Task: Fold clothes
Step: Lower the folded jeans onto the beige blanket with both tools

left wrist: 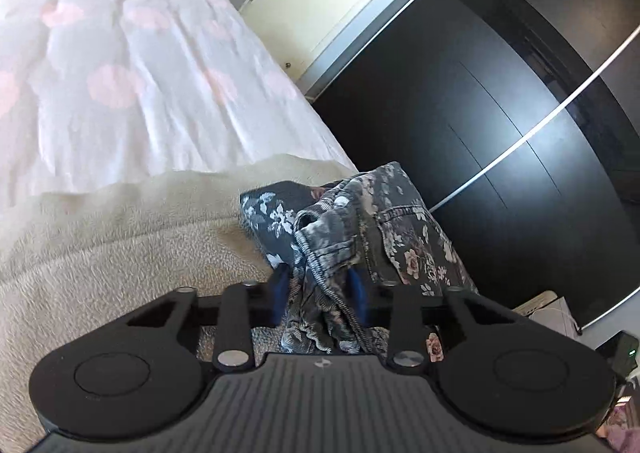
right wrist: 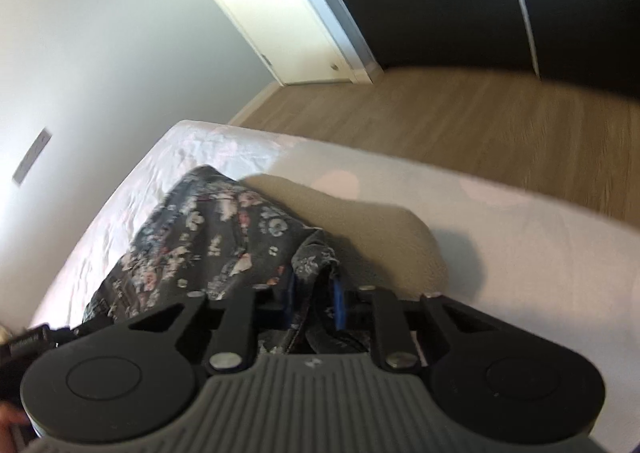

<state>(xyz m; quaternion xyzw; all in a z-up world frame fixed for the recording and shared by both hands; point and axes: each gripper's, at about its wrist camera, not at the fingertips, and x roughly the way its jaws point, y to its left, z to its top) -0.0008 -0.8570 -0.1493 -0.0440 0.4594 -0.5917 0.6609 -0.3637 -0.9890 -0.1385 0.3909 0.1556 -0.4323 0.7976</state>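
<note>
Grey floral jeans [left wrist: 384, 229] lie bunched on a beige blanket [left wrist: 120, 237] on the bed. My left gripper [left wrist: 320, 293] is shut on a gathered fold of their waistband, near a pocket seam. In the right wrist view the same floral jeans [right wrist: 208, 237] spread left over the white sheet, and my right gripper [right wrist: 314, 301] is shut on another bunched edge of them. The blue finger pads [right wrist: 338, 305] press the cloth on both sides. Part of the garment is hidden under each gripper body.
A white sheet with pink spots [left wrist: 132, 65] covers the bed beyond the blanket. A dark wardrobe [left wrist: 500, 93] and a white door [right wrist: 280, 13] stand past the bed edge, over wood flooring [right wrist: 460, 125]. A hand [right wrist: 10, 419] shows at the lower left.
</note>
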